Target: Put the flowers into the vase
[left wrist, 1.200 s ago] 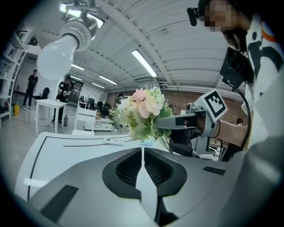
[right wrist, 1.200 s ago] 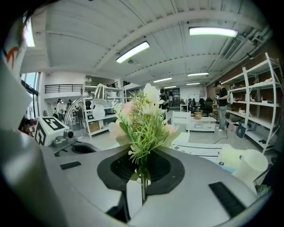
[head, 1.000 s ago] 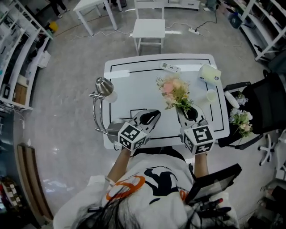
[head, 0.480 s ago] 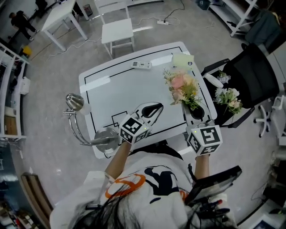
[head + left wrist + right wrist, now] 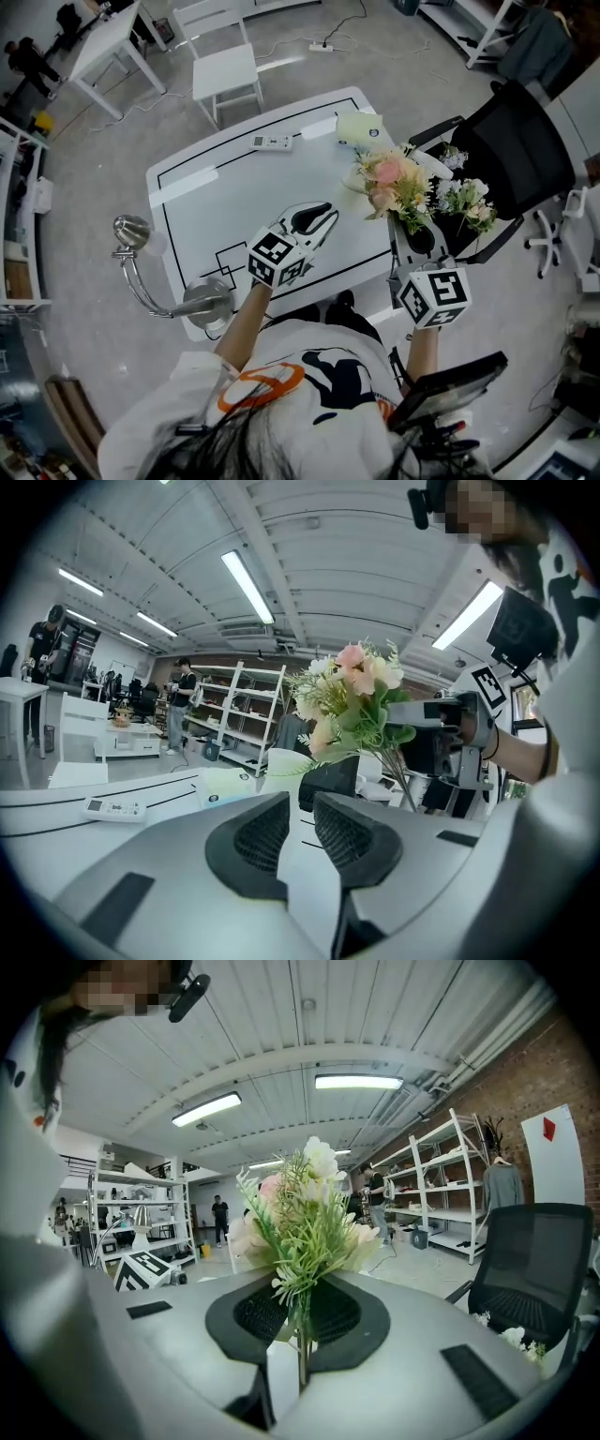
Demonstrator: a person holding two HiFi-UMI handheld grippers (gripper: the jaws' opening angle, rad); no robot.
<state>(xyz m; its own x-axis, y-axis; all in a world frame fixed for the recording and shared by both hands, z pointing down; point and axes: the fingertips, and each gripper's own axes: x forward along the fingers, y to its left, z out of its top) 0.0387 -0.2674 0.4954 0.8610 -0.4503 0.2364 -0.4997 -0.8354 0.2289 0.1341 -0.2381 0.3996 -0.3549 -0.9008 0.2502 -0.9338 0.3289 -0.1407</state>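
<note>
The right gripper is clamped on the green stems of the pink-and-cream flower bouquet, which it holds over the right edge of the white rectangular table. The left gripper, whose jaws have just been opening slightly, holds nothing. A white cylindrical vase stands near the bouquet.

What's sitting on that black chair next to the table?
A small bunch of white flowers lies on the black chair. The held bouquet covers part of the seat.
</note>
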